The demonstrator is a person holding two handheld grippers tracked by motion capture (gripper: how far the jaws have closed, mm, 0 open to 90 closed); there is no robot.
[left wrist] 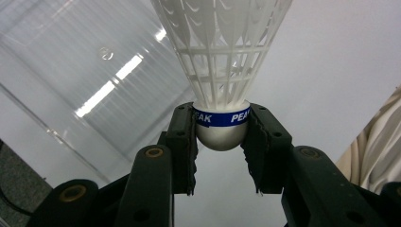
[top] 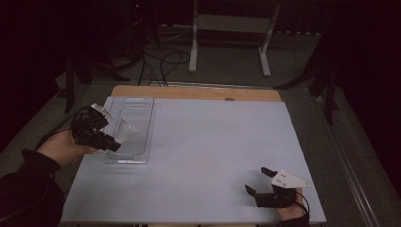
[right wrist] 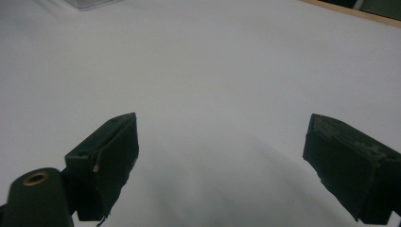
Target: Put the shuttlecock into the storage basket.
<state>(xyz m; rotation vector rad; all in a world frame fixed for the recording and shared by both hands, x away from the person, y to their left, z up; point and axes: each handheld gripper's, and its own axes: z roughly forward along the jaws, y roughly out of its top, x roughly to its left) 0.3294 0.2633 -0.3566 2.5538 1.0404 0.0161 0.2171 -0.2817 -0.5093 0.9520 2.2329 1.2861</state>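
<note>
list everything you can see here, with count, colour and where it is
shuttlecock: 1, white skirt, blue band, grey-white cork; held by its cork in the left tool, over the tray
tray: 1, clear plastic; left part of the table
table: 1, pale grey top, wooden far edge
stand: 1, white; on the floor beyond the table
cables: several, black; floor beyond the table
left tool: 1, black; shut on the shuttlecock
right tool: 1, black, jaws wide apart; near right of the table

Left hand-held gripper [left wrist: 221,135] clamped, right hand-held gripper [right wrist: 222,156] agape.
</note>
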